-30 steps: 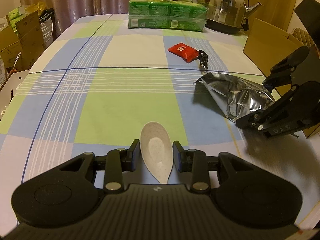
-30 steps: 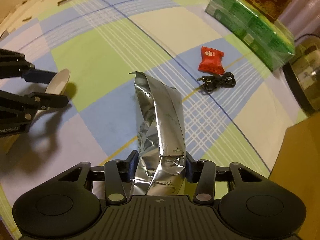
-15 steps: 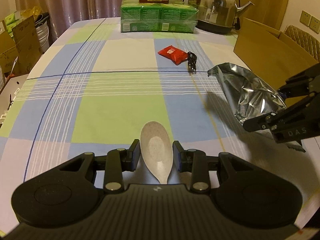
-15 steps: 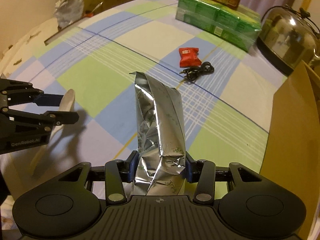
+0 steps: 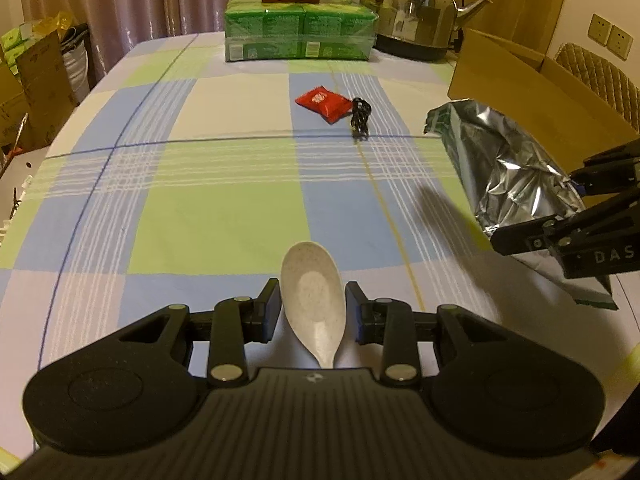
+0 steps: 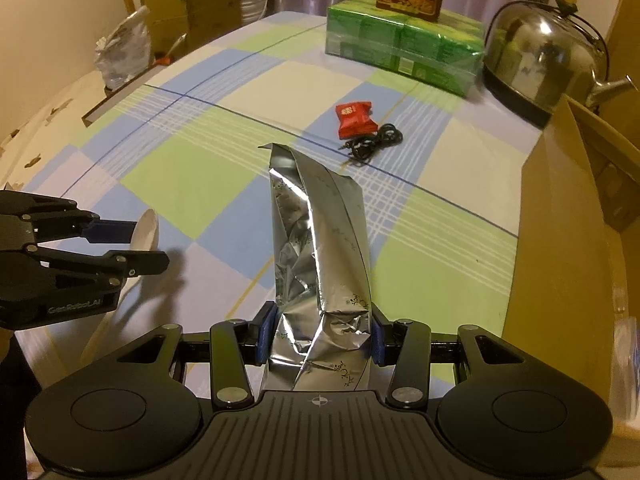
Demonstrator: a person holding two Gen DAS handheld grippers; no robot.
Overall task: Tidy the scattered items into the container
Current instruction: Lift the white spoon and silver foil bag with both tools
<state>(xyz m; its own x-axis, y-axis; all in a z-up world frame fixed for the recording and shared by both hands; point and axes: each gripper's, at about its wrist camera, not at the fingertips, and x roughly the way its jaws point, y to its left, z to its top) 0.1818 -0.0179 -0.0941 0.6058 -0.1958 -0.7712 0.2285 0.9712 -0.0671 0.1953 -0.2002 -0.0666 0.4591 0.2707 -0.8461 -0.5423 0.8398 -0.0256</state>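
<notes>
Left gripper (image 5: 312, 312) pinches a spoon (image 5: 313, 304) by its neck, bowl pointing forward above the counter (image 5: 224, 216). Ahead lies broad bare cloth; a red packet (image 5: 325, 102) and a coiled cable (image 5: 360, 114) lie touching mid-counter. Right gripper (image 6: 322, 334) clamps a foil bag (image 6: 320, 248) at its lower end, long axis running away from the camera, held clear of the counter. A box (image 6: 560, 260) stands just beside it, at the counter's right edge.

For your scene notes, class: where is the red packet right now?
In both wrist views the red packet lies on the checked tablecloth mid-table, touching the black cable on its right, nearer than the green boxes.
</notes>
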